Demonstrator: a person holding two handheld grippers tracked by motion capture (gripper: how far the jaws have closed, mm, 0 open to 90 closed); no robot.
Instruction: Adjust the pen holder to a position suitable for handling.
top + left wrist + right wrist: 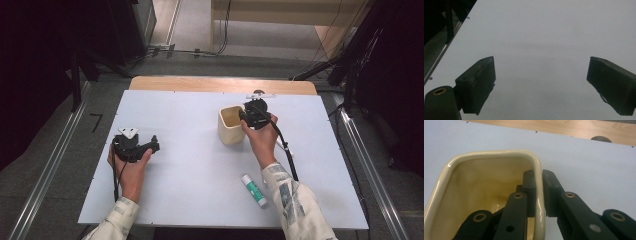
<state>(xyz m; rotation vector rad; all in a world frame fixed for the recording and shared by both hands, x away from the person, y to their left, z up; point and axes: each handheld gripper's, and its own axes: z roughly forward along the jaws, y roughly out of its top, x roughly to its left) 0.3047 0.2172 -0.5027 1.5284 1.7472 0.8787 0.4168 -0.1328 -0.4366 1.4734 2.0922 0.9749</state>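
High view: right gripper (246, 116) is clamping the near-right wall of a cream cup (230, 125) standing upright mid-worktop (190, 165).
One jaw is sitting inside the cup, one outside, pinching the rim. Left gripper (150, 145) is resting wide open, holding nothing. Likely next: lifting the cup steadily, keeping it level.

White tabletop (190, 165) on wooden table, bare wood strip (220, 84) showing along far edge. Grey floor (50, 165) around table, metal rails (45, 175) running along both sides. Dark equipment and black curtains left and right. Cables (190, 50) trailing across floor beyond table. Pale wooden furniture (280, 12) at back. Light dim, even.
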